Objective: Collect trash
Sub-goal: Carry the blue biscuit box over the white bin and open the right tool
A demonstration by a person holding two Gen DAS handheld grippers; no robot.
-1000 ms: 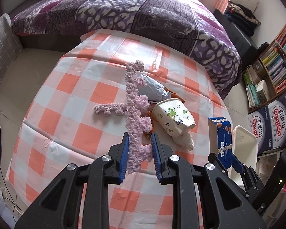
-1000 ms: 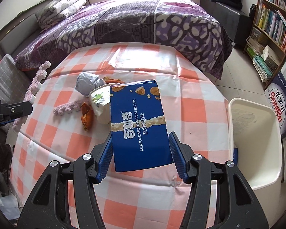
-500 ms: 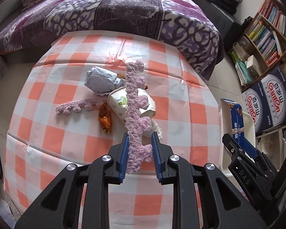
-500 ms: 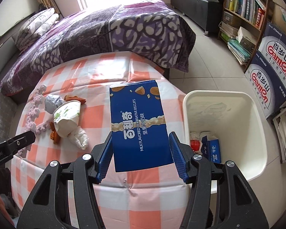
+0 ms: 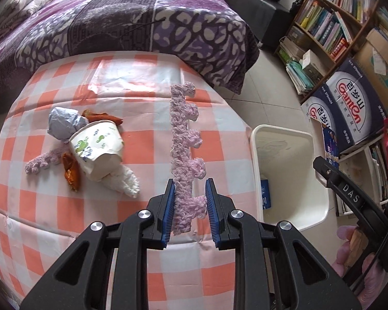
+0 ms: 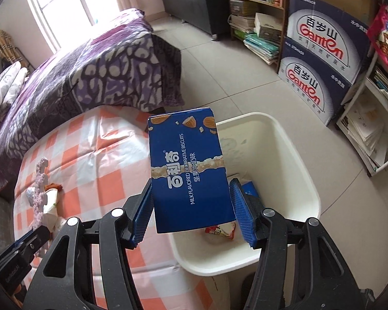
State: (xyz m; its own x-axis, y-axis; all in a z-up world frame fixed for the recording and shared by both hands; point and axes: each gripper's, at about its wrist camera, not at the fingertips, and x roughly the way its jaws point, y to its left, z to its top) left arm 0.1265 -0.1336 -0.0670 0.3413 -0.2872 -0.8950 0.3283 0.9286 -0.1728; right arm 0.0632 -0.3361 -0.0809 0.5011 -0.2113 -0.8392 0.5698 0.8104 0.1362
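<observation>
From the left wrist camera, the left gripper (image 5: 188, 206) is clamped narrowly on the near end of a pink fuzzy strip (image 5: 185, 155), which stands up from the jaws over the orange-and-white checked tablecloth (image 5: 147, 139). Farther left on the cloth lie a tipped paper cup (image 5: 97, 152), a crumpled grey wrapper (image 5: 64, 125), an orange wrapper (image 5: 71, 171), a white tissue (image 5: 124, 182) and a second pink fuzzy piece (image 5: 42, 161), all bunched together. The white trash bin (image 5: 320, 206) stands on the floor just beside the table's right edge, with a small blue carton in it, and the right gripper's black arm (image 5: 349, 196) shows above its right rim. From the right wrist camera, the right gripper (image 6: 191, 209) holds a blue biscuit box (image 6: 188, 170) by its sides; the jaws have just been easing apart, with the box between the pads and a thin gap at the right pad. The box hangs over the bin's near-left part, and a red-and-white wrapper (image 6: 219, 231) lies on the bin floor beneath it. A purple-patterned bed (image 6: 90, 72) lies beyond the table.
</observation>
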